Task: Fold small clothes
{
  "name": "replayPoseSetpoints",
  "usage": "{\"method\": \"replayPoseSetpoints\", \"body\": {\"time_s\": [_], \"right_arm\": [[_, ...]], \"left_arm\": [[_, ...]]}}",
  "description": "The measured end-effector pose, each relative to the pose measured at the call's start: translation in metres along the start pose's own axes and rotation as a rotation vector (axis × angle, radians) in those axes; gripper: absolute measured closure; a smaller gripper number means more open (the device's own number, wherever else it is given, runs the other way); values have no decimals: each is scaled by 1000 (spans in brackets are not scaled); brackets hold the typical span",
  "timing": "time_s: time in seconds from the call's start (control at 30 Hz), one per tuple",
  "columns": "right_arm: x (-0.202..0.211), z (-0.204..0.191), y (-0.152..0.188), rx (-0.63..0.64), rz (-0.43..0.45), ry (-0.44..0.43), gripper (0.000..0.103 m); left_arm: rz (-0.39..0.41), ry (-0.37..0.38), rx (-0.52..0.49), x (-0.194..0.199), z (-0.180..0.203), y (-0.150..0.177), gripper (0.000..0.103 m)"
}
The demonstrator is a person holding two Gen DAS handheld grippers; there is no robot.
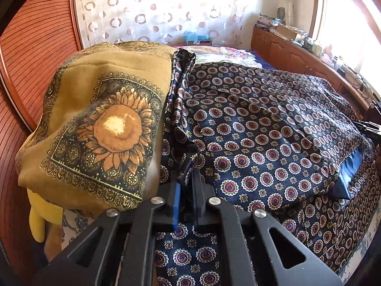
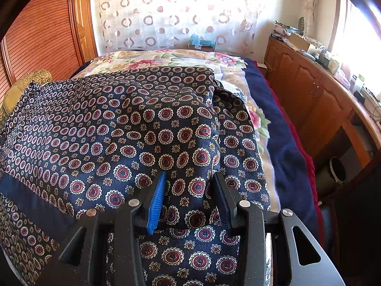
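While the left gripper (image 1: 187, 183) is pinching a bunched edge of the navy patterned garment (image 1: 262, 128), the right gripper (image 2: 190, 186) is hovering spread wide over that garment. Beyond the garment, a floral bedspread (image 2: 166, 58) is covering the bed; a mustard sunflower cloth (image 1: 102, 119) is lying beside the garment, with a ring-patterned curtain (image 2: 166, 12) farthest.

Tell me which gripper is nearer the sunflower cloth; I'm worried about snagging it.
Left. The left gripper pinches the navy garment right beside the sunflower cloth. The right gripper is open over the garment, with the cloth far off to its left.
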State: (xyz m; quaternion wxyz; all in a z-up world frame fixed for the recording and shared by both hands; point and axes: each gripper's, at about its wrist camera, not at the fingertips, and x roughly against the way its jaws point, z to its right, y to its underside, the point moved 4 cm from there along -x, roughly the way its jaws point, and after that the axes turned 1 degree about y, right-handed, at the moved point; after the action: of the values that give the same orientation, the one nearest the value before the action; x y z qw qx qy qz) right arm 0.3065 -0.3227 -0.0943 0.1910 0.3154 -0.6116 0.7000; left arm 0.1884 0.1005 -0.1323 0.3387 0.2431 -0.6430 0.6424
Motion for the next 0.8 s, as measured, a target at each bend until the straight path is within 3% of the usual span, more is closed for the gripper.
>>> {"method": "replayPoseSetpoints", "body": {"time_s": [0.27, 0.33, 0.4, 0.8], "right_arm": [[1, 0, 0, 2, 4, 8, 62], [3, -1, 0, 4, 10, 37, 96], [5, -5, 2, 15, 9, 0, 99], [90, 6, 13, -16, 140, -118, 100]], "left_arm": [[93, -2, 17, 21, 3, 0, 100], [113, 5, 22, 28, 5, -1, 100], [135, 14, 23, 36, 7, -3, 100], [254, 93, 41, 95, 13, 1, 100]]}}
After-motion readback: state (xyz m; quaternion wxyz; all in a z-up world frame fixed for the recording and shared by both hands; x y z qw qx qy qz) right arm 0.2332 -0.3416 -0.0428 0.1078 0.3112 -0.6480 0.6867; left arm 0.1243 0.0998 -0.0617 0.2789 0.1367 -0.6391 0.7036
